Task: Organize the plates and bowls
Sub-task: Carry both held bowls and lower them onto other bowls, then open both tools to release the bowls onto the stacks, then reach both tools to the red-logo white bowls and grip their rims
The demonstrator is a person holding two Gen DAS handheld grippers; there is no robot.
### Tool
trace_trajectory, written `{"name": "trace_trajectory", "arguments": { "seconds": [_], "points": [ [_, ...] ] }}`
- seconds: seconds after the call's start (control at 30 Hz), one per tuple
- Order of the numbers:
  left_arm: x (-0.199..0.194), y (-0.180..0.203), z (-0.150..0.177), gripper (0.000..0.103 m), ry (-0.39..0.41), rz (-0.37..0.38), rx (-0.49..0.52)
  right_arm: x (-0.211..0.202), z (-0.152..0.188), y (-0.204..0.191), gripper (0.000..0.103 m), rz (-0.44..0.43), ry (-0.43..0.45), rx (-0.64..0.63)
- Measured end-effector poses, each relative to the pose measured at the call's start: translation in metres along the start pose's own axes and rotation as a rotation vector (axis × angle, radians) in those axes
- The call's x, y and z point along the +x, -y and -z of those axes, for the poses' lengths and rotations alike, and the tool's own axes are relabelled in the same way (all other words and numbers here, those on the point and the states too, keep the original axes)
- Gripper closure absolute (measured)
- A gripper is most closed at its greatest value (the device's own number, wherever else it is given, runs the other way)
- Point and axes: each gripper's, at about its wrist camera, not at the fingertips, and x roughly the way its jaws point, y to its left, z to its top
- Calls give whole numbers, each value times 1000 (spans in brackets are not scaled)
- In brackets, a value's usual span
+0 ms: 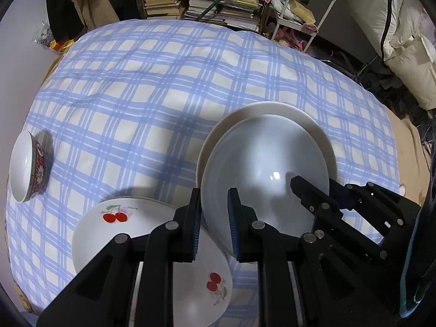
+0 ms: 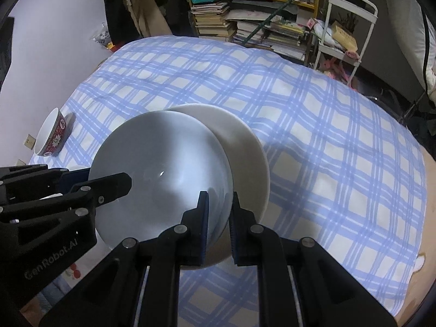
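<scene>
Left wrist view: my left tongs (image 1: 215, 218) pinch the near-left rim of the pale grey bowl (image 1: 261, 169), one finger outside the wall and one inside. The bowl is empty and sits over a cream plate (image 1: 275, 110), whose rim shows behind and to the right of it; whether they touch I cannot tell. My right tongs (image 1: 313, 193) enter from the right, one finger reaching into the bowl. Directly under my left fingers lies a cherry-print plate (image 1: 122, 226), empty, on the blue checked cloth (image 1: 136, 81) covering the tabletop. A red patterned bowl (image 1: 28, 166) stands well apart at the far left, white inside and empty.

Right wrist view: my right tongs (image 2: 219, 212) pinch the near-right rim of the same pale grey bowl (image 2: 160, 163), one finger inside and one outside. My left tongs (image 2: 109, 184) come in from the left, one finger over the bowl's opposite rim. The cream plate (image 2: 239, 141) projects from behind the bowl to the right. The red patterned bowl (image 2: 51, 133) stands near the far-left cloth (image 2: 327, 136) edge. The cherry-print plate is almost wholly hidden here behind the left tongs. A white trolley (image 2: 351, 27) and stacked books (image 2: 215, 19) stand beyond the tabletop.
</scene>
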Motion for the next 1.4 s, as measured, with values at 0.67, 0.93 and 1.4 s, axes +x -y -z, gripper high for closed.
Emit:
{"name": "trace_trajectory", "arguments": {
  "seconds": [0.67,0.93,1.4],
  "points": [
    [-12,-15,-5,82,41,-2,-60,-17,-6,5,73,9,98,-3],
    [-31,-38,2,57,83,-38,-74,-42,-12,0,39,-79,185,42],
    [-73,-126,11,24,123,-159,-119,-63,-57,-73,0,-95,305,-27]
  ]
}}
